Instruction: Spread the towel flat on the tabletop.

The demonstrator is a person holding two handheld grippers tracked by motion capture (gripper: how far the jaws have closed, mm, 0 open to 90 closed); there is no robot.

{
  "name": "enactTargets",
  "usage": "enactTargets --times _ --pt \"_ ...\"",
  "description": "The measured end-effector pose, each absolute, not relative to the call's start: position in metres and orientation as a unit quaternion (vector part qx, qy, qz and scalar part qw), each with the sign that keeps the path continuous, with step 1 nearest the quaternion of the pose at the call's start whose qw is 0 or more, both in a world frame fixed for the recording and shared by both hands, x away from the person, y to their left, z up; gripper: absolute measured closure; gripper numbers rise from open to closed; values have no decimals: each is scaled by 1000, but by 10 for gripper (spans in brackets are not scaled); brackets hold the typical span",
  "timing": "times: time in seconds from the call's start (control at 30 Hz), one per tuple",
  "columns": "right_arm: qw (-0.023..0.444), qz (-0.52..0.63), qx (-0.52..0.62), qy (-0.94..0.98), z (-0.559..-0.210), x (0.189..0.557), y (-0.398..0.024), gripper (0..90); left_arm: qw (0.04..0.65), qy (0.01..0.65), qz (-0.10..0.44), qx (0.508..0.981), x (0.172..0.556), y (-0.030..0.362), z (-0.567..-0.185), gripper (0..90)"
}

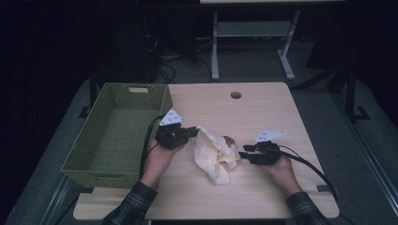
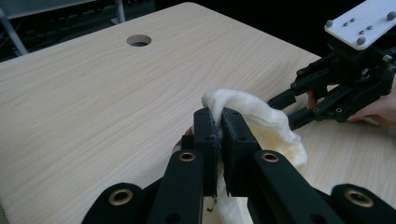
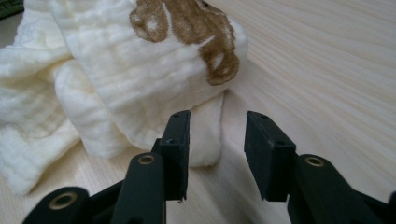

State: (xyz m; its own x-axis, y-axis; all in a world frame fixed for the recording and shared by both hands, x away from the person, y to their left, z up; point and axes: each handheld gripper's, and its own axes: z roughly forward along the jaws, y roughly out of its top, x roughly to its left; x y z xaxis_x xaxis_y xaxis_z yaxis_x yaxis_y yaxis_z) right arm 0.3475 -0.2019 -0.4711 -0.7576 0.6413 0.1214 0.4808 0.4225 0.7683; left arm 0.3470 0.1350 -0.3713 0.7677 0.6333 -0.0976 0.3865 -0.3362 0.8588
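A crumpled cream cloth (image 1: 214,153) with a brown print (image 3: 191,28) lies in the middle of the wooden table (image 1: 263,112). My left gripper (image 1: 193,132) is shut on the cloth's upper left edge; in the left gripper view a fold of cloth (image 2: 243,105) rises out from between the closed jaws. My right gripper (image 1: 242,153) sits just right of the cloth, open, its jaws a short gap apart with a cloth edge (image 3: 208,135) right in front of them. The right gripper (image 2: 299,105) also appears in the left gripper view, beyond the cloth.
A green woven basket (image 1: 117,133) with nothing in it stands at the table's left edge, next to my left hand. A round cable hole (image 1: 235,95) lies at the table's far side. A white desk frame (image 1: 253,42) and cables stand on the dark floor behind.
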Motion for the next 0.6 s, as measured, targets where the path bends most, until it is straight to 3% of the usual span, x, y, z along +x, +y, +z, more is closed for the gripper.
enactTargets --times 0.2,0.23,0.33,0.6 --pt "89 402 334 848 -477 346 -195 712 481 316 126 808 347 134 -371 851" --pt "90 401 330 850 -477 346 -195 789 479 317 125 809 347 134 -372 851" --pt "92 403 324 851 -478 345 -195 858 479 317 125 809 347 134 -372 852" --pt "109 419 323 842 -457 340 -212 875 482 318 125 807 348 135 -369 857"
